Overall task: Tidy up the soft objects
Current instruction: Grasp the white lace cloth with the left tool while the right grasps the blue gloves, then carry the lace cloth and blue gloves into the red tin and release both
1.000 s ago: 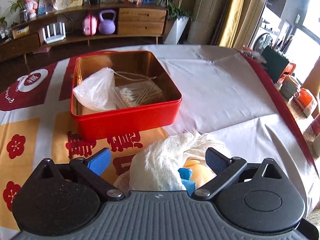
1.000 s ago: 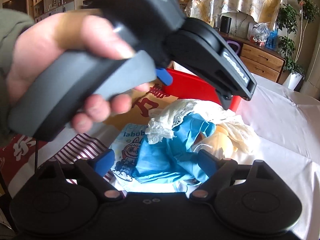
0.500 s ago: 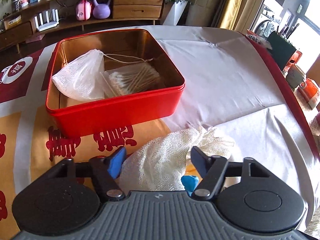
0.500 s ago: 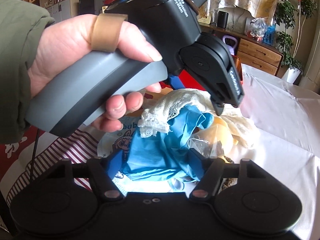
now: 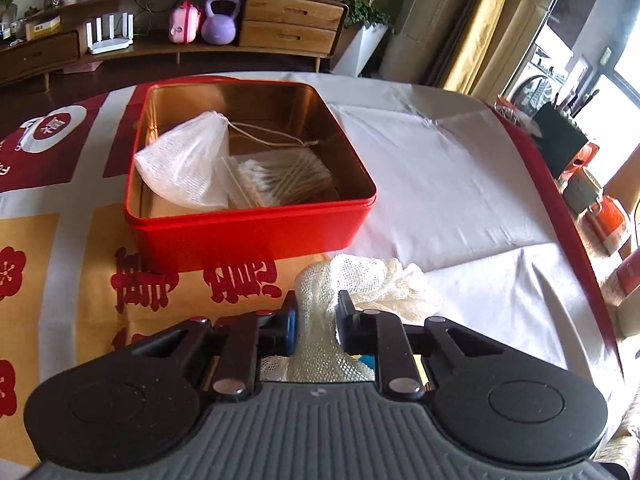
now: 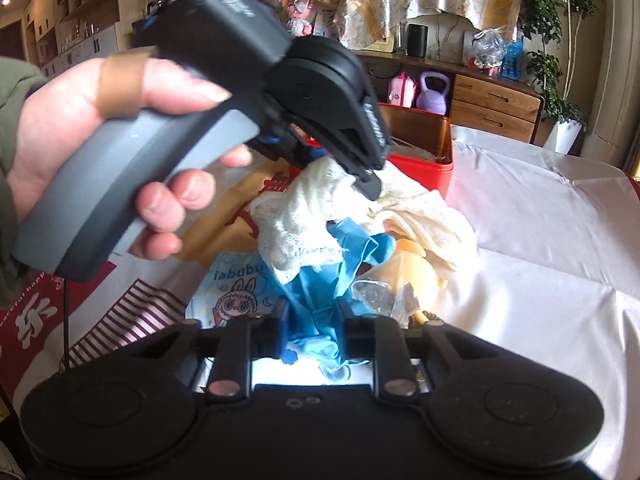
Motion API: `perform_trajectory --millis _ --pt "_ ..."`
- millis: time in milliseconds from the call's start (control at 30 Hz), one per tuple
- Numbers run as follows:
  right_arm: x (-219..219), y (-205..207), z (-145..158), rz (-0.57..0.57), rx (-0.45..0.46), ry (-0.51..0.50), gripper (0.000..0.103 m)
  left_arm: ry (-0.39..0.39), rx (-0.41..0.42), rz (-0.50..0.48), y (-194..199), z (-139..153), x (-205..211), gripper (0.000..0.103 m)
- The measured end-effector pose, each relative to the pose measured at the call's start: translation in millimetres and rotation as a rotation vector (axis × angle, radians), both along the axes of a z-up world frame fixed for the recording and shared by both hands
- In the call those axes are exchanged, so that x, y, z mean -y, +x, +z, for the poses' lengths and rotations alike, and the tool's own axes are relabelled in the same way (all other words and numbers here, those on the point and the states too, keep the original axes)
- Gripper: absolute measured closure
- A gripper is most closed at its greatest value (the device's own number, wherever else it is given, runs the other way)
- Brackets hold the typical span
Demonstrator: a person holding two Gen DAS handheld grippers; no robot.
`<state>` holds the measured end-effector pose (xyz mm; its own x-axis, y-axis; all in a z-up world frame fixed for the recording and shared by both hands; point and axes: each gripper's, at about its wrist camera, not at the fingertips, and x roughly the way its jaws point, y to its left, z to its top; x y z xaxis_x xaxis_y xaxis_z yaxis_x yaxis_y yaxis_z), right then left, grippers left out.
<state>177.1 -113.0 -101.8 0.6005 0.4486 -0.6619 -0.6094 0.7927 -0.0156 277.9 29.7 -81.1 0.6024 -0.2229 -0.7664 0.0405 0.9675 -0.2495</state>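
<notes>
My left gripper (image 5: 316,320) is shut on a cream mesh cloth (image 5: 352,280) and holds it up just in front of the red tin box (image 5: 248,236). The box holds a white mesh bag (image 5: 188,168) and a pack of cotton swabs (image 5: 280,178). In the right wrist view my right gripper (image 6: 312,320) is shut on a blue cloth (image 6: 320,280) in the pile. The left gripper (image 6: 344,152) shows there above the pile, gripping the cream cloth (image 6: 312,208). A yellow soft toy (image 6: 412,268) lies under the cloths.
A "labubu" printed packet (image 6: 232,296) lies left of the pile. The table has a red, gold and white cloth (image 5: 460,184). Jars and orange containers (image 5: 592,200) stand off the right edge. A sideboard (image 5: 280,20) stands beyond the table.
Both grippers closed from open: the left one on the cream mesh cloth, the right one on the blue cloth. The left gripper has lifted the cream cloth off the pile.
</notes>
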Motion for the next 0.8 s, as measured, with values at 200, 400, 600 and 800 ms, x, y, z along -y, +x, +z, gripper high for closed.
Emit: perform_trajectory --millis 200,400,600,800 --pt "11 -4 13 -0.028 0.035 0.036 0.098 -0.022 0.061 0.024 -17 22 -13 0.087" --pt "23 -11 23 -0.060 0.059 0.072 0.100 -0.048 0.119 0.057 -35 45 -27 0.089" --pt "36 -12 41 -0.100 0.071 0.130 0.101 -0.050 0.167 0.066 -52 63 -36 0.089" --pt "48 -2 70 -0.121 0.091 0.177 0.101 -0.032 0.187 0.084 -64 75 -42 0.089"
